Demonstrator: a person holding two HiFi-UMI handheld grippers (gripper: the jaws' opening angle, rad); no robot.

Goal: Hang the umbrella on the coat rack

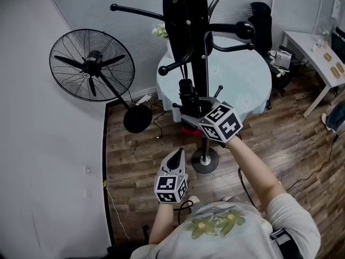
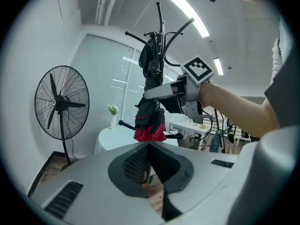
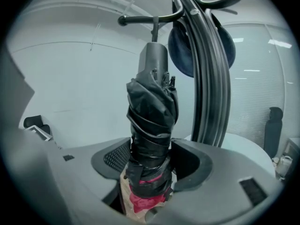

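One white wall (image 1: 38, 161) bounds the left edge of the wood floor (image 1: 143, 161); bare boards lie open between it and the coat rack (image 1: 200, 74).
Round table (image 1: 245, 85), pale cloth: directly behind the rack, close.
Standing fan (image 1: 91, 65): left of the rack, base disc near the wall.
White desk (image 1: 315, 50): far right edge, well apart.
Umbrella (image 3: 152, 121), folded, black with red lower end: upright just beside the rack's pole. Only the right gripper view shows a thin strap rising from its handle to a rack arm.
Right gripper (image 3: 149, 165): jaws spread, umbrella standing between them.
Left gripper (image 1: 178, 156): jaws pressed together, empty, low, clear of the rack. Only its view shows the red end hanging below the right gripper.
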